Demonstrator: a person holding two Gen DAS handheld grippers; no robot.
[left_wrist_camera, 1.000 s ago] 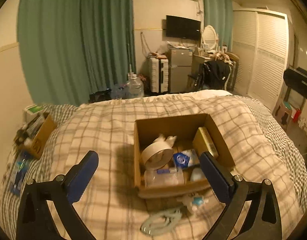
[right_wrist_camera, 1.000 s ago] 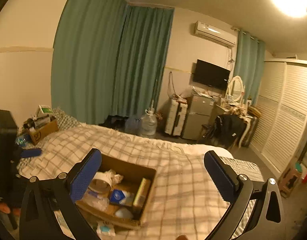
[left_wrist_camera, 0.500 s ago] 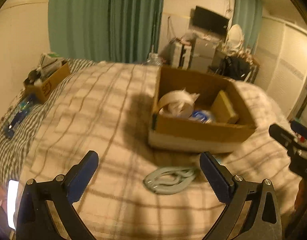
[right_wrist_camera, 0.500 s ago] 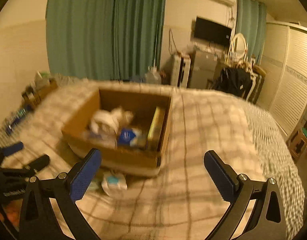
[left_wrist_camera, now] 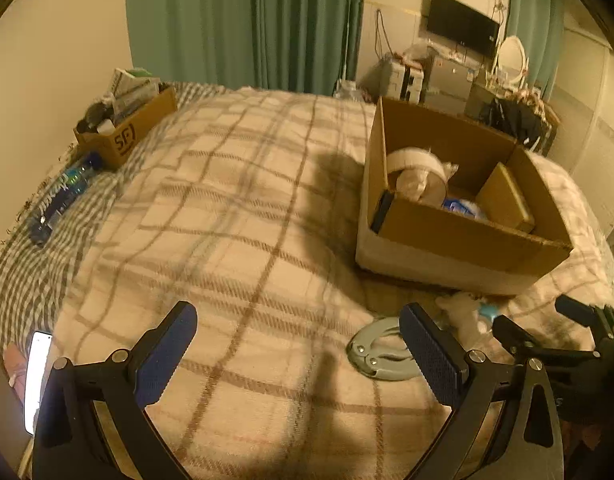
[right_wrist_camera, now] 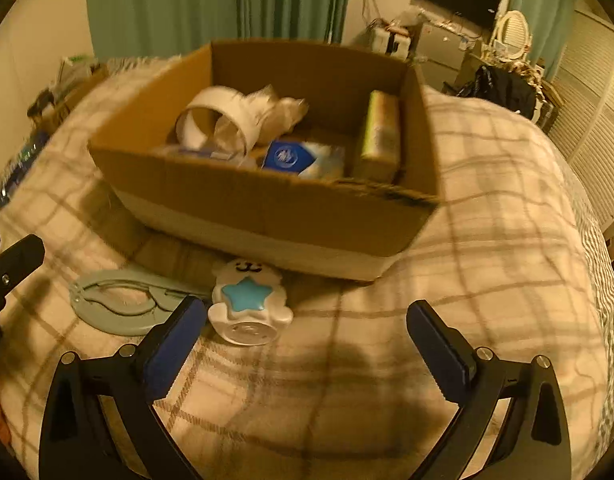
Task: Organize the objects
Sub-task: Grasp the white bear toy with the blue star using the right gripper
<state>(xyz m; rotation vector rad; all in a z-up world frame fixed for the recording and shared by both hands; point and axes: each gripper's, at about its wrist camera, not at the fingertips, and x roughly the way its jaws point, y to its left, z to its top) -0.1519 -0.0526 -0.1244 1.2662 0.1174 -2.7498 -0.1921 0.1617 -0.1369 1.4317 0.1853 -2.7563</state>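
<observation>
An open cardboard box (right_wrist_camera: 267,208) sits on the plaid bed and holds a white tape roll (right_wrist_camera: 215,120), a blue packet (right_wrist_camera: 295,158) and a tan box (right_wrist_camera: 381,136). In front of it lie a white bear toy with a blue star (right_wrist_camera: 249,304) and a grey oval clip (right_wrist_camera: 119,302). My right gripper (right_wrist_camera: 307,340) is open and empty, low over the blanket, with the toy beside its left finger. My left gripper (left_wrist_camera: 299,352) is open and empty; the grey clip (left_wrist_camera: 381,354) lies by its right finger, and the box (left_wrist_camera: 459,240) is further right.
A smaller cardboard box (left_wrist_camera: 127,128) full of items and a blue bottle (left_wrist_camera: 63,196) lie at the bed's left edge. A lit phone (left_wrist_camera: 37,376) lies at the near left. Green curtains, a TV and wardrobes stand beyond the bed.
Both grippers have come down from high above toward the bed and the box. The toy and clip now lie close by the fingers. Both stay open.
</observation>
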